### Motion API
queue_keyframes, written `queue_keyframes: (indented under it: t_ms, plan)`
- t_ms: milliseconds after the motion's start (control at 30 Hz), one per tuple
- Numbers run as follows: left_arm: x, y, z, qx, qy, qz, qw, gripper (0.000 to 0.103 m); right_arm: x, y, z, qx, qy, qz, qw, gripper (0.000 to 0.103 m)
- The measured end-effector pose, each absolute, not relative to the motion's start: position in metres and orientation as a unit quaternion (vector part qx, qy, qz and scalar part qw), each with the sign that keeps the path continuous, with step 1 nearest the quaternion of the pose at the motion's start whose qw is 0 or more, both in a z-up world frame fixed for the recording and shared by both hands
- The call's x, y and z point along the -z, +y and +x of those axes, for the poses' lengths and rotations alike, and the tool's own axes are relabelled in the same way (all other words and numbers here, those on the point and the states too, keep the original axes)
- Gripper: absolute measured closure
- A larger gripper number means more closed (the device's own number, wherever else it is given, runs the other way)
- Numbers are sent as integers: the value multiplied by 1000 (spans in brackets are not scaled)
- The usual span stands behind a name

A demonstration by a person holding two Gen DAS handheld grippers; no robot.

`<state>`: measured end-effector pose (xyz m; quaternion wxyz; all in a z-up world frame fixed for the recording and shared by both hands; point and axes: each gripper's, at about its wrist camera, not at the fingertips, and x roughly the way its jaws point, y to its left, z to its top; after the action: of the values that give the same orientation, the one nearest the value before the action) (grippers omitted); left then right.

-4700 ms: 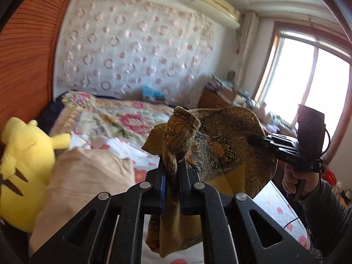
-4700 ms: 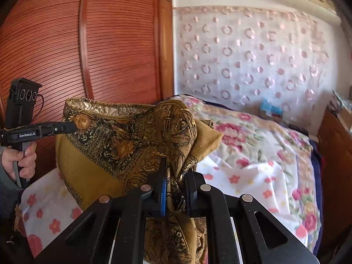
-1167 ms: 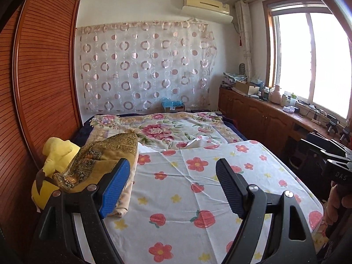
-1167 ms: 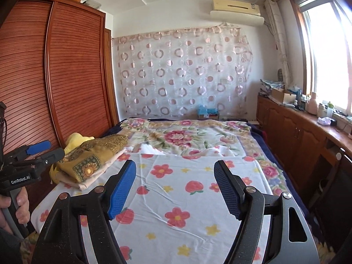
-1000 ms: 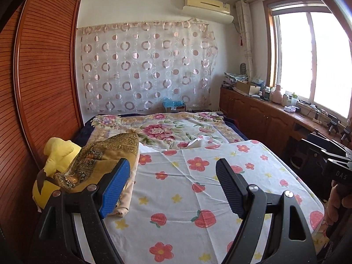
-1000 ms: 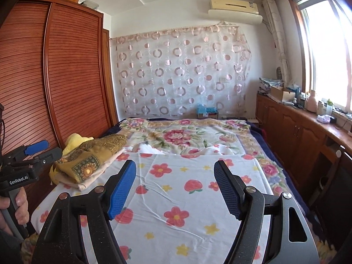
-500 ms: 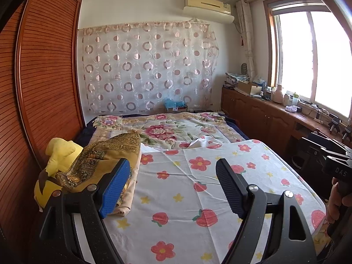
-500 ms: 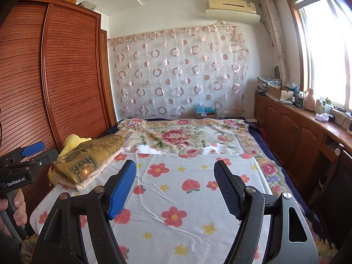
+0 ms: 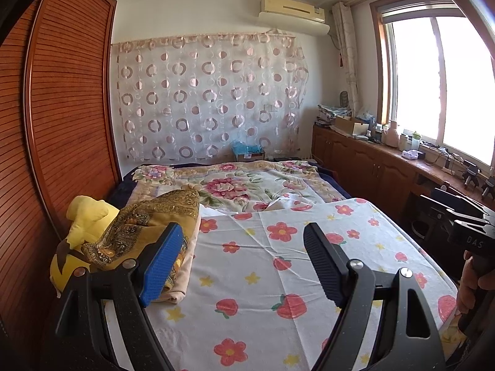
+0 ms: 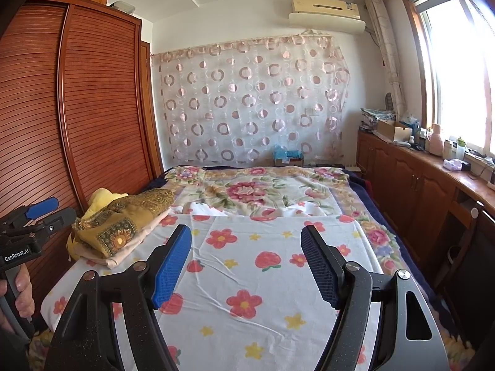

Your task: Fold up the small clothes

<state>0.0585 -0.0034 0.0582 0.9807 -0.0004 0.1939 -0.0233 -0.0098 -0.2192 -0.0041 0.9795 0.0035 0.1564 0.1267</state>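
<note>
— Over at nine o'clock on the bed, what's that heap against the wardrobe (image 10: pixel 102 99)?

— That's the mustard patterned cloth (image 10: pixel 123 221), folded and lying on top of a pale folded garment (image 10: pixel 130 252), with a yellow plush toy (image 9: pixel 85 216) tucked behind. A few seconds ago both grippers were pinching that cloth up in the air between them; now it rests on the pile, touched by nothing.

— So what are the grippers doing?

— The left gripper (image 9: pixel 238 262) has its jaws spread wide with nothing between them, only the flowered sheet (image 9: pixel 278 278) beyond. The right gripper (image 10: pixel 244 266) is the same: jaws wide apart, empty, hovering over the sheet. In the left view the right one shows at three o'clock, gripped by a hand (image 9: pixel 470 284); in the right view the left one sits at nine o'clock, also in a hand (image 10: pixel 18 290).

— Meaning?

— I'd judge this piece finished: folded, stacked, released. The working area at six o'clock on the sheet holds no garment, so either another item has to be fetched from somewhere out of view, or the folding is done. I can't see any unfolded clothes from here.
</note>
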Motion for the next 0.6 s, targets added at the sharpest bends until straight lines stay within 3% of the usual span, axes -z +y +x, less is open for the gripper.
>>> queue_keyframes:
  t_ms: [600]
  plan:
    - [-54, -2, 58, 24, 193, 0, 981, 22, 2, -226, -5, -128, 155, 1, 980, 28]
